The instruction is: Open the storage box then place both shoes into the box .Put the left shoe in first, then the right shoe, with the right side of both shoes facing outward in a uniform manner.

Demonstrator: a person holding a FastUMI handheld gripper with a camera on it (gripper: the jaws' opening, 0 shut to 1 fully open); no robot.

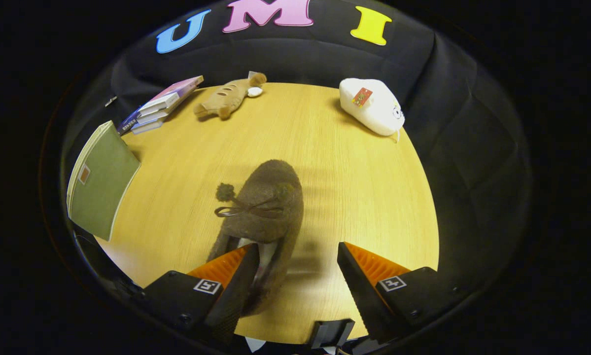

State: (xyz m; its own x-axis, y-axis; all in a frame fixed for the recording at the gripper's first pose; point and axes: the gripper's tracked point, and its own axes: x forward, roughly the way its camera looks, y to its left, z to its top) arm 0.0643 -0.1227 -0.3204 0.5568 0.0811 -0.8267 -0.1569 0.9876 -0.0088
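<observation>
The tongs [297, 276] are standing wide open, gripping nothing, and the brown shoe [263, 212] is lying on the tabletop [354, 197] toward their left side rather than centred in the gap — the left finger is overlapping the shoe's heel opening, though whether it is touching the collar cannot be told, while the right finger is standing well apart over bare wood. The shoe's long axis is running away from the tongs, heel nearest, toe pointing onward and leaning slightly right, its bow and pompom facing up. A grasp would likely call for shifting left first. Beyond it are lying a green book [100, 182], stacked books [162, 103], a plush fish [228, 96] and a white plush [371, 106].
</observation>
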